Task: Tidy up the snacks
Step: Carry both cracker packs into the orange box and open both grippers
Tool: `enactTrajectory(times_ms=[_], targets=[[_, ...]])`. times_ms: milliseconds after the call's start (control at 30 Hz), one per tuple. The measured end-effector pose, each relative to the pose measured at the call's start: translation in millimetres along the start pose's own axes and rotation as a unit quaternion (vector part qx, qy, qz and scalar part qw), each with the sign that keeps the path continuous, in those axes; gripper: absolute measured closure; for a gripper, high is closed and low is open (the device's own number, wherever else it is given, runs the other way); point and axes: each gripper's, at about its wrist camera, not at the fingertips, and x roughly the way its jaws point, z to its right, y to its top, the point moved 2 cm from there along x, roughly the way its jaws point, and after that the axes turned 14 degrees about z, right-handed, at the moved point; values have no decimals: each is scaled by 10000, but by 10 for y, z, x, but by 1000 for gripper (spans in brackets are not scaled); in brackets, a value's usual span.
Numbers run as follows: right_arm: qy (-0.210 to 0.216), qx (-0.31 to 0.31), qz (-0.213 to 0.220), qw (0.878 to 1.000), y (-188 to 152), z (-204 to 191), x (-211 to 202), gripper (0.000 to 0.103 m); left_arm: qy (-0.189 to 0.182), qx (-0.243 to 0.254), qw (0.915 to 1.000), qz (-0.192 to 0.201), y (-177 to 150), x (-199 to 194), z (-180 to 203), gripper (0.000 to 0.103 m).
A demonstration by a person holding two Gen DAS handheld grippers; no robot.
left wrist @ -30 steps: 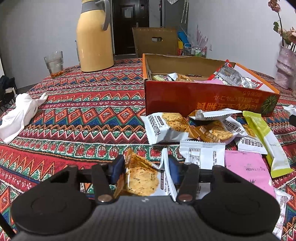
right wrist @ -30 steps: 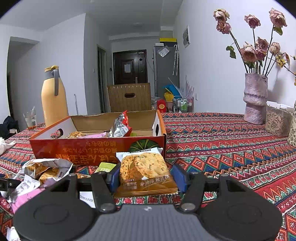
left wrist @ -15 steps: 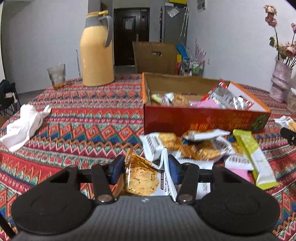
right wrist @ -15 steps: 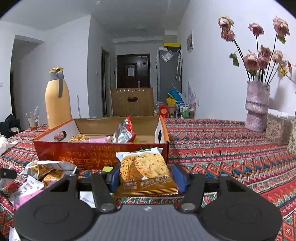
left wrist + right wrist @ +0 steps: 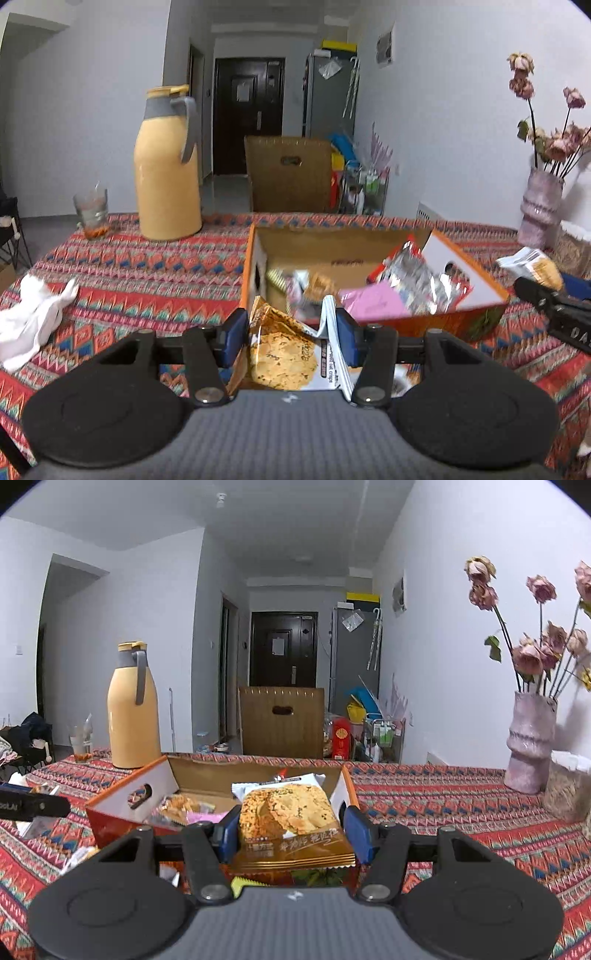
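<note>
My left gripper (image 5: pixel 291 334) is shut on a cracker packet (image 5: pixel 286 354), held above the table in front of the orange cardboard box (image 5: pixel 461 321). The box holds several snack packets, among them a pink one (image 5: pixel 373 302) and a silver one (image 5: pixel 417 280). My right gripper (image 5: pixel 291 827) is shut on another cracker packet (image 5: pixel 291 819), held at the near edge of the same box (image 5: pixel 122 801). The right gripper with its packet (image 5: pixel 535 266) also shows at the right edge of the left wrist view.
A yellow thermos (image 5: pixel 166 166) and a glass (image 5: pixel 90 212) stand at the far left of the patterned tablecloth. A white cloth (image 5: pixel 29 317) lies at the left. A vase of dried roses (image 5: pixel 532 738) and a container (image 5: pixel 569 790) stand at the right.
Both grippers have risen with their packets and moved toward the box. The loose packets on the table have dropped out of the left wrist view.
</note>
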Motion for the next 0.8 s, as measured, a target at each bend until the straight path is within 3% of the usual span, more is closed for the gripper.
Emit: enactTrajectory(times_ms=[500,800], targets=[[-217,146,-1,9997,240,56,789,45,128,-6,9996,257,350,664,254,51],[-411,351,-117,9985,81,112,1221,45,241,-115,9994,238,224,1058,259,51]])
